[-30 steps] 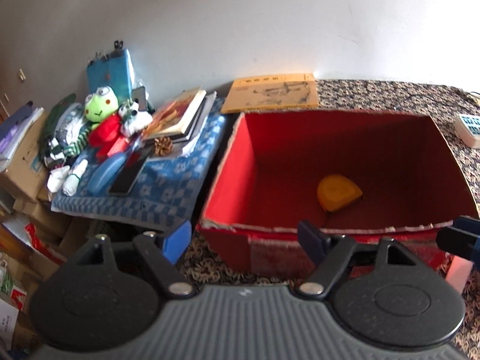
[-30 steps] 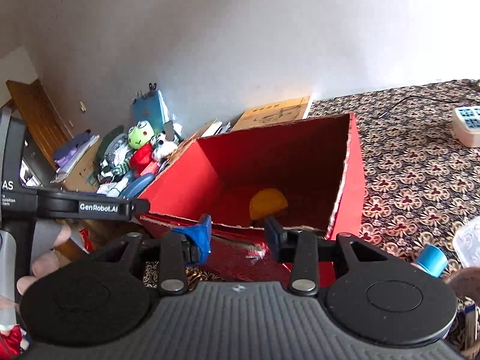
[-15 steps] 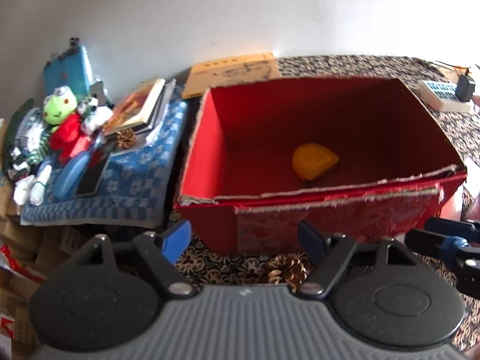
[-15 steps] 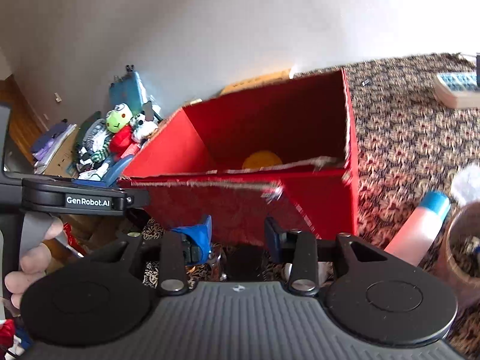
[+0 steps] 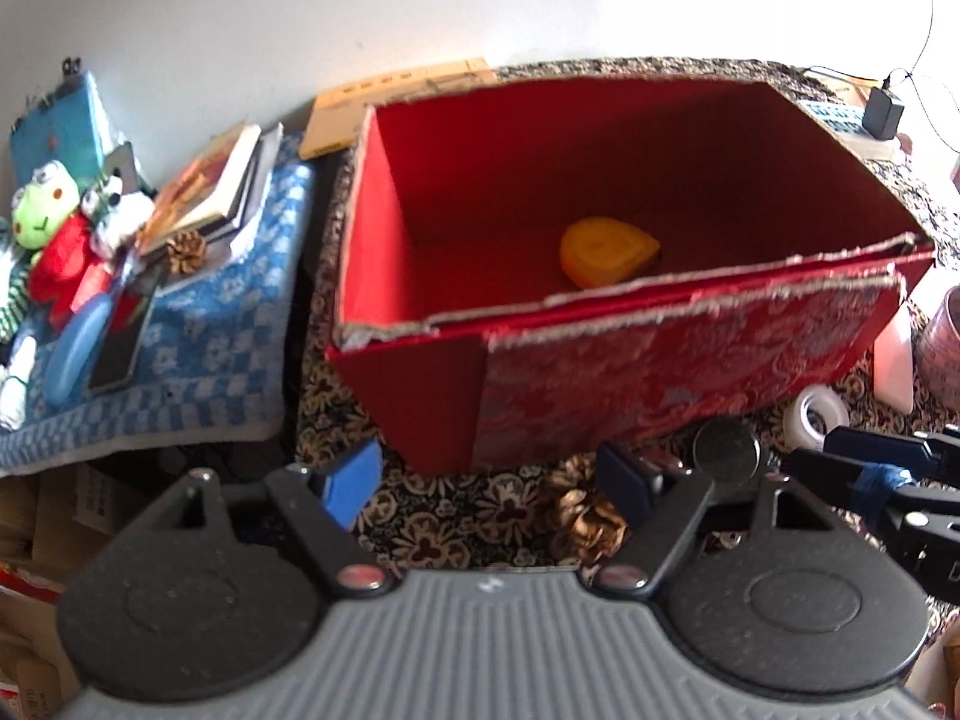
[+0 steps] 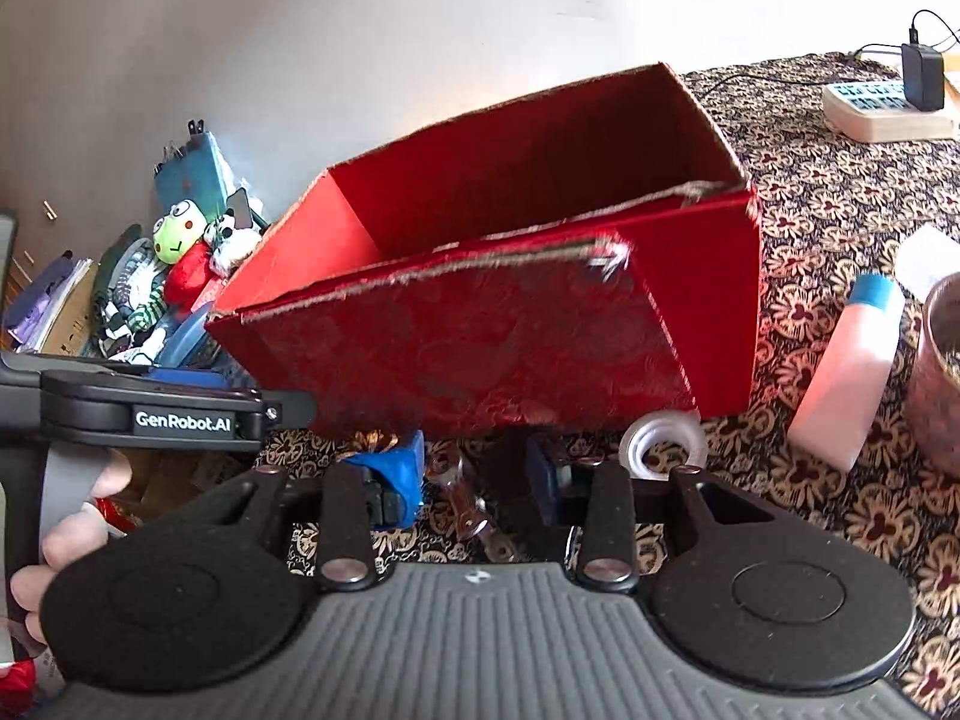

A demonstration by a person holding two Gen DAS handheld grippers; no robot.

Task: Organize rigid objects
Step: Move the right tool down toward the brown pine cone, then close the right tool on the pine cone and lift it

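A red open box [image 5: 660, 372] stands on the patterned table cloth, with an orange tape measure [image 5: 606, 251] inside it. The box also shows in the right wrist view [image 6: 480, 336]. My left gripper [image 5: 489, 480] is open and empty, low in front of the box, with a pine cone [image 5: 585, 519] by its right finger. My right gripper [image 6: 477, 474] is open and empty, just before the box's front wall. Small metal pieces [image 6: 465, 504] lie between its fingers. A white tape roll [image 6: 663, 441] lies right of it.
A white bottle with a blue cap [image 6: 846, 360] and a metal cup [image 6: 939, 372] lie at the right. A blue cloth [image 5: 180, 348] with books, a pine cone and plush toys [image 5: 48, 240] is at the left. A power strip [image 6: 882, 105] sits far right.
Both grippers have pulled back from the box's rim and dropped low in front of it. The floor items before the box have come into view. Both stay open.
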